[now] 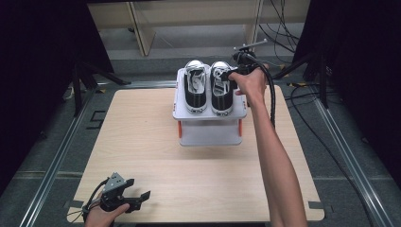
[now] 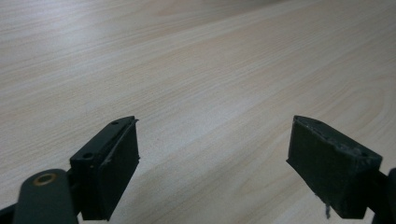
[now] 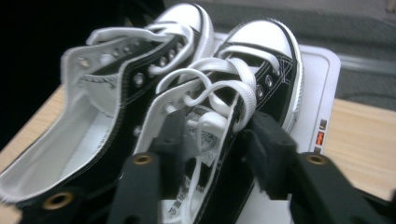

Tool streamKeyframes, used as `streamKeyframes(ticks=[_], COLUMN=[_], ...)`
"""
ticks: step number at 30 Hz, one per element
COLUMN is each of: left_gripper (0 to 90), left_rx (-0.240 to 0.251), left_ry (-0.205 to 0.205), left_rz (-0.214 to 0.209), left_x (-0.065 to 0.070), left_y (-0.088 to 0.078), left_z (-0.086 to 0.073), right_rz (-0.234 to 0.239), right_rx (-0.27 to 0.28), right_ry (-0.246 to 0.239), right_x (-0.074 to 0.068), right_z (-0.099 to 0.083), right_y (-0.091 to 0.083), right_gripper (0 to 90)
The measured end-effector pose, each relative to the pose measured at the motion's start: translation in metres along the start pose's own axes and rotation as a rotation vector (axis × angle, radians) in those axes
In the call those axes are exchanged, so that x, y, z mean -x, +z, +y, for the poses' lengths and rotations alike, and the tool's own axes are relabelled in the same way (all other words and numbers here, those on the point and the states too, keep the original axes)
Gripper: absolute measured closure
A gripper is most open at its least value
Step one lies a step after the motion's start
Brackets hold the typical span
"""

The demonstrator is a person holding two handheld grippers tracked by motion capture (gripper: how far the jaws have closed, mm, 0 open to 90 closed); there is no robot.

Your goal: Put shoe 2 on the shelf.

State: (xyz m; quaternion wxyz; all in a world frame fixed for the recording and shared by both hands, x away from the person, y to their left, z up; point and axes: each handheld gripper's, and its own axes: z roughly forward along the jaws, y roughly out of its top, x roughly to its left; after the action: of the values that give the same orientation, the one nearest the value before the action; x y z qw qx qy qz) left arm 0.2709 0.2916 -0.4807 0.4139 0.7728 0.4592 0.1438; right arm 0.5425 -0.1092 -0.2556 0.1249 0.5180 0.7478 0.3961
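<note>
Right tongs (image 3: 212, 154) apart, straddling the side wall of the right sneaker (image 1: 221, 88) beside its mate (image 1: 195, 86) atop the white rack (image 1: 208, 126); pads seemingly not pressing. Left tongs (image 2: 212, 170) apart over bare counter (image 1: 151, 142). Could snag the laces (image 3: 219, 88) and tip the shoe off.

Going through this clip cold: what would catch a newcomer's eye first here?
A pair of black-and-white sneakers stands side by side on the top shelf of a small white rack at the far middle of the wooden table. The right gripper straddles the collar of the right-hand shoe, one jaw inside, one outside. The left gripper rests open at the near left corner.
</note>
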Motion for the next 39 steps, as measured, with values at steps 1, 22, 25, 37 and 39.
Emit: streamKeyframes(ticks=[1, 22, 25, 37, 39], left_gripper=[15.6, 15.5, 15.5, 15.5, 15.6], left_rx=[-0.001, -0.008, -0.007, 0.002, -0.004], left_ry=[-0.001, -0.004, -0.006, -0.009, -0.002], left_rz=[0.000, 0.014, 0.014, 0.018, 0.019], left_x=[0.000, -0.001, -0.001, -0.002, -0.002], left_y=[0.000, 0.001, 0.002, 0.001, 0.001], left_z=[0.000, 0.000, 0.000, 0.000, 0.000], right_rz=[0.011, 0.226, 0.241, 0.224, 0.227], right_rx=[0.028, 0.167, 0.178, 0.150, 0.152], right_ry=[-0.021, -0.088, -0.095, -0.113, -0.097], right_x=[0.002, 0.024, 0.026, 0.037, 0.040], right_z=[-0.002, -0.122, -0.154, -0.237, -0.251], right_y=[-0.003, -0.069, -0.071, -0.058, -0.054], right_gripper=[53.7, 40.1, 39.9, 28.8, 27.1])
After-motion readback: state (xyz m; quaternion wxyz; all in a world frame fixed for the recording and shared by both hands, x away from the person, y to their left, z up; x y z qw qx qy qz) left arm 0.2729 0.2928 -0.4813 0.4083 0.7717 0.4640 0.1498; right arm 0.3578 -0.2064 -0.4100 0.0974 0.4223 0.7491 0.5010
